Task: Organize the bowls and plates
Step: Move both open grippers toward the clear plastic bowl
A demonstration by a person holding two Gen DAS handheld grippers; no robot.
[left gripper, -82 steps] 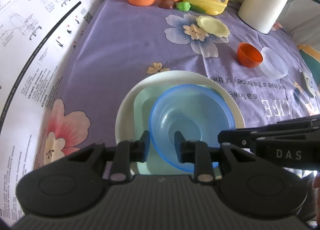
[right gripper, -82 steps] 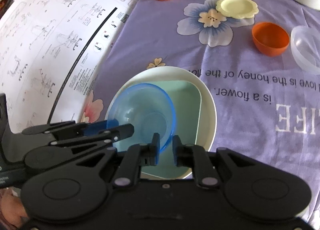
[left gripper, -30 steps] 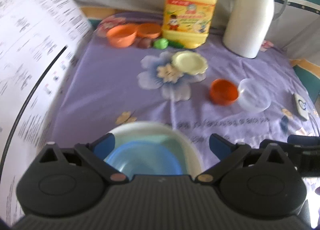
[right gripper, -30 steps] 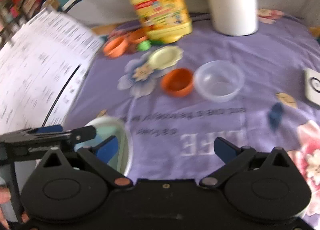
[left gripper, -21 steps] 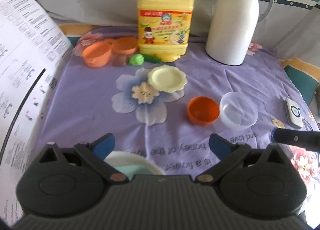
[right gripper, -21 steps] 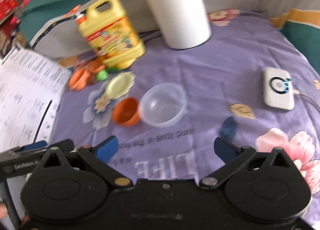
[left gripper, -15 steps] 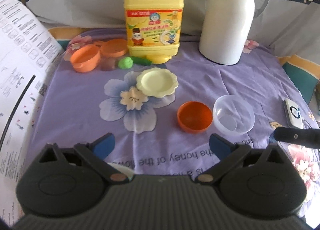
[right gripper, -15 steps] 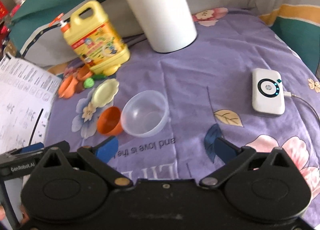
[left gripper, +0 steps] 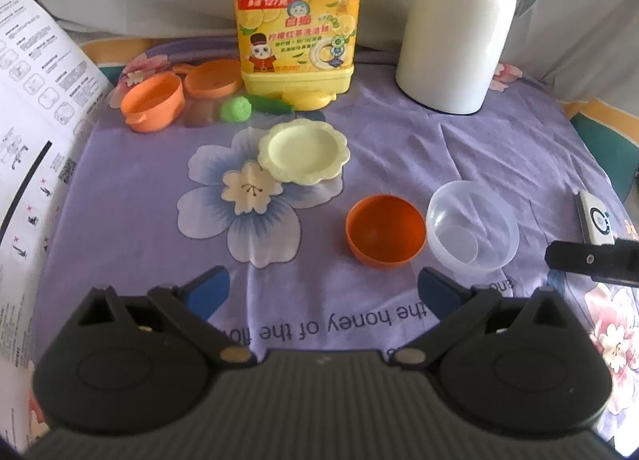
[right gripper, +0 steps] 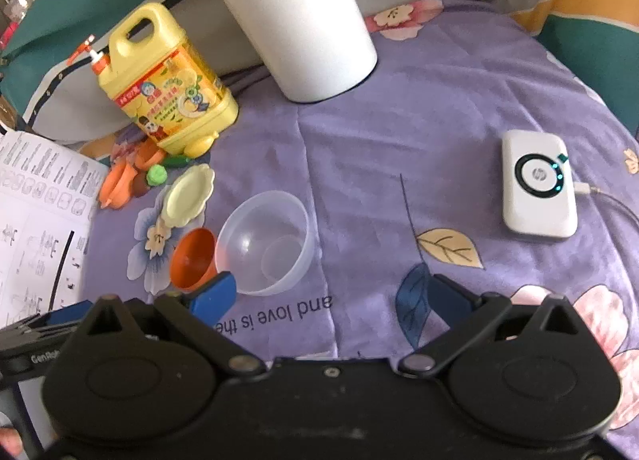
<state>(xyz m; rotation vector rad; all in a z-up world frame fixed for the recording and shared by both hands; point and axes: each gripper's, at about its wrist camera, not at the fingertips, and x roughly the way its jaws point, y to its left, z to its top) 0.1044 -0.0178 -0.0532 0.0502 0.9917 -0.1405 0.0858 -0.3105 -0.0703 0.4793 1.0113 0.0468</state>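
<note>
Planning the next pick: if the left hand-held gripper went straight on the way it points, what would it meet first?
Probably the orange bowl, which lies just ahead of the open left hand-held gripper, slightly toward its right finger. The clear bowl sits further right, likely outside that line. Depth is uncertain.

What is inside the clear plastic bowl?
Nothing: the clear bowl is empty, its flat base and the purple cloth showing through. The orange bowl beside it hides its left edge.
</note>
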